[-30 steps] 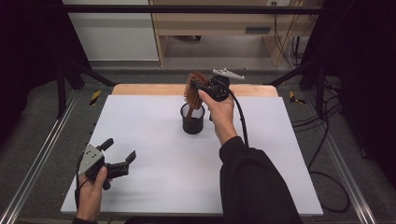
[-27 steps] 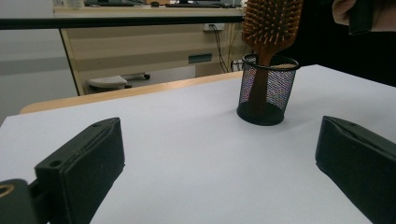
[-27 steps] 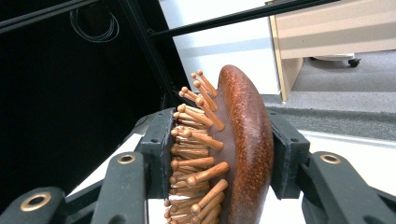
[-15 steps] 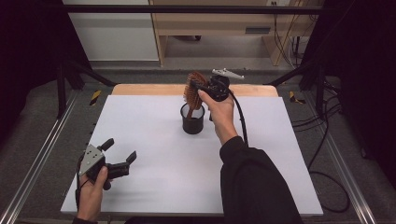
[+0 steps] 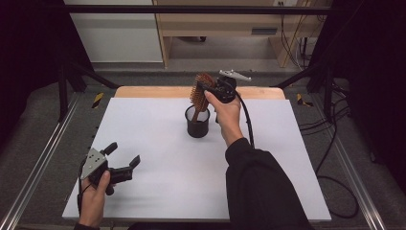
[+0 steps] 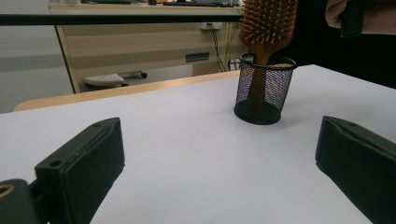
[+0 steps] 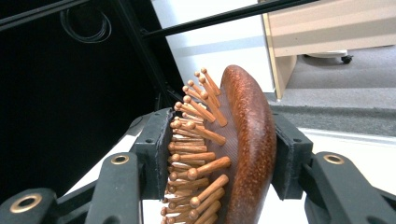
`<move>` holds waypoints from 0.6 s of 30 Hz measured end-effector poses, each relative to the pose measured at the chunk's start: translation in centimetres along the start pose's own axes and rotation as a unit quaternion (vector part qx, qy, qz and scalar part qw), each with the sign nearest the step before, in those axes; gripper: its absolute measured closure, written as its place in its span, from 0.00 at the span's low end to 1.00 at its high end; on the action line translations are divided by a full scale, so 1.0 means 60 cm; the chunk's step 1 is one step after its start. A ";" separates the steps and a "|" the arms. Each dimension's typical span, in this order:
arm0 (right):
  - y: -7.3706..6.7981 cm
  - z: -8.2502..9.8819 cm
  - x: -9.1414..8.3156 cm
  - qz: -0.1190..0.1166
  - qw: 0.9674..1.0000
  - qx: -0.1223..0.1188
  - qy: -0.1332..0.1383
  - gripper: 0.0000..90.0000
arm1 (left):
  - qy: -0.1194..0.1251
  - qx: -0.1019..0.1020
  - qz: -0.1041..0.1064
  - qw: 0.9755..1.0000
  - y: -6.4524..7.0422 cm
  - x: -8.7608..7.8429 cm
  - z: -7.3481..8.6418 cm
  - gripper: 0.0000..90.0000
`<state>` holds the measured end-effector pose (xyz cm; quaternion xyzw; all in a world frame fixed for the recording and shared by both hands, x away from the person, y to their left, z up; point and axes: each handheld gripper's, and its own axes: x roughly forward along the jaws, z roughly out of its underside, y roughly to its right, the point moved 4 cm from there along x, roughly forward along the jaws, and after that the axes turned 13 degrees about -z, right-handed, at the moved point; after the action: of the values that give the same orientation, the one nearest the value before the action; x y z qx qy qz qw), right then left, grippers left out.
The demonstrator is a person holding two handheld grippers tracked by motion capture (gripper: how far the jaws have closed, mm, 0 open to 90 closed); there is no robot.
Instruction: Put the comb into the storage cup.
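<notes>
Near the far edge of the table we have the wooden hairbrush (image 5: 199, 92) standing handle-down in the black mesh cup (image 5: 197, 123), so the placing itself looks done. What we judge is left is the letting go and drawing the hand away. Our right gripper (image 5: 210, 89) sits around the brush head above the cup: in the right gripper view one black pad (image 7: 156, 151) meets the bristle tips and the other lies against the smooth wooden back (image 7: 250, 140). Its jaws have just been opening a little with the brush head between them, yet the pads seem to touch both sides, so we read it as a loosening clamp on the hairbrush rather than a clean release. Our left gripper (image 5: 123, 163) rests near the near left corner of the table, jaws spread wide with nothing between them, well apart from the cup, which stands ahead of it in the left gripper view (image 6: 264, 91)
</notes>
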<state>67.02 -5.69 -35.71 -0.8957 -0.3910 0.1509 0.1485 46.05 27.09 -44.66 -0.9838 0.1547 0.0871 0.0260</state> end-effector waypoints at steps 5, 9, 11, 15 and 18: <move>0.015 0.000 -0.001 0.009 1.000 0.007 0.000 0.52 | -0.001 0.000 0.000 1.000 0.000 0.000 0.000 0.02; 0.022 0.001 -0.001 0.013 1.000 0.015 -0.001 0.52 | -0.002 -0.002 0.000 1.000 0.001 0.001 0.001 0.02; 0.025 0.000 -0.002 0.015 1.000 0.016 -0.003 0.52 | -0.003 -0.002 0.000 1.000 0.001 0.002 0.001 0.02; 0.029 0.000 -0.003 0.017 1.000 0.019 -0.005 0.51 | -0.002 -0.002 0.000 1.000 0.001 0.001 0.001 0.02; 0.030 0.000 -0.003 0.018 1.000 0.020 -0.006 0.51 | -0.002 -0.002 0.000 1.000 0.001 0.001 0.001 0.02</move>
<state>68.06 -7.00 -36.39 -0.8983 -0.3729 0.1670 0.1616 46.09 27.03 -44.74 -0.9836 0.1545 0.0896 0.0240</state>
